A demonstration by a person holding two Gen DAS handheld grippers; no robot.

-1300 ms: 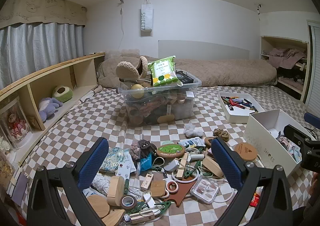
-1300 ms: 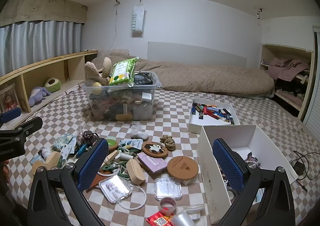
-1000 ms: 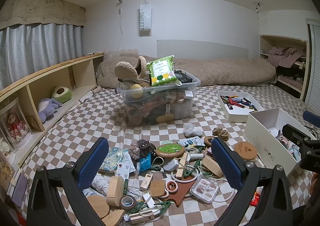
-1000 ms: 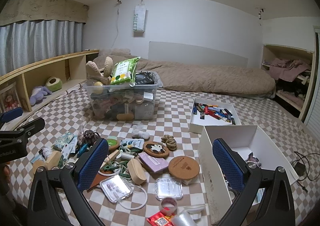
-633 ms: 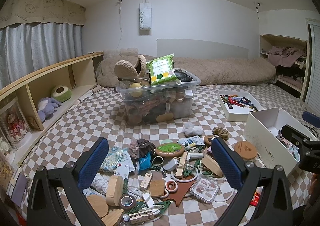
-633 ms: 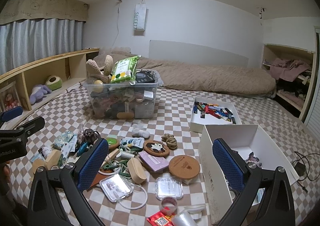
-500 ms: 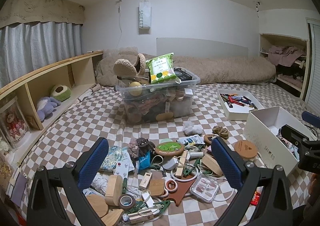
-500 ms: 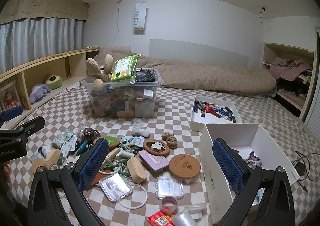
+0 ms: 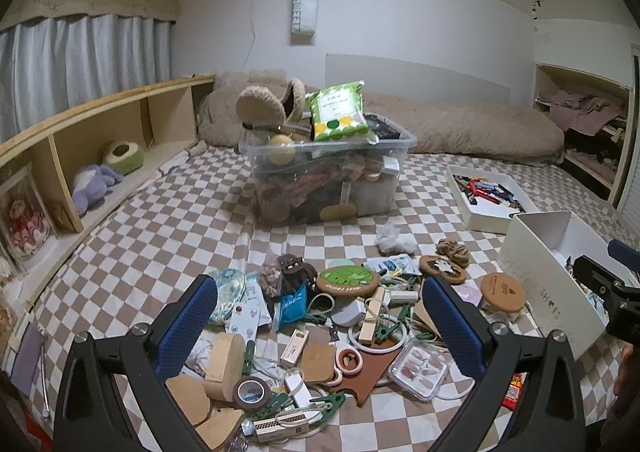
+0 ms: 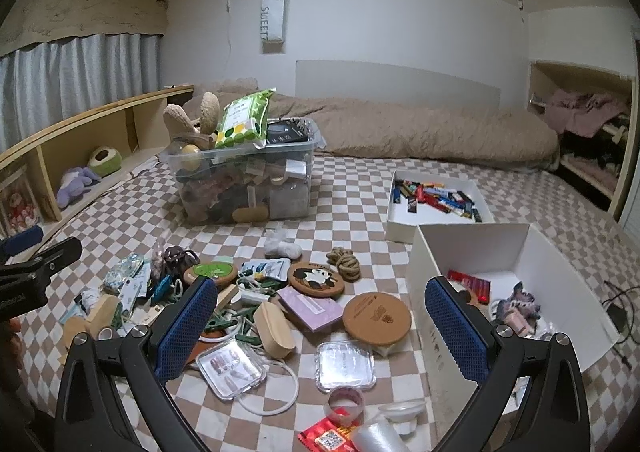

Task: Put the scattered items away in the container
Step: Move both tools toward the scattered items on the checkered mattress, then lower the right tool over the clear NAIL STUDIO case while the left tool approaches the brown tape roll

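Hovering above the checked bedspread, both tools empty: left gripper spread wide over the near-edge clutter, right gripper likewise spread over the same heap from its right side. Compared with a second ago, almost nothing shifted; only a slight drift of both views, no item lifted or nudged. Still early, then, by the look of it: scattered items lying untouched toward the near edge of the bedspread, cork coaster and clear case among them. White shoebox, likely the container, open at the right edge just beside the pile, a few things already inside. Clear bin, heaped full, farther back mid-bedspread. Next, probably, picking one piece and closing on it.
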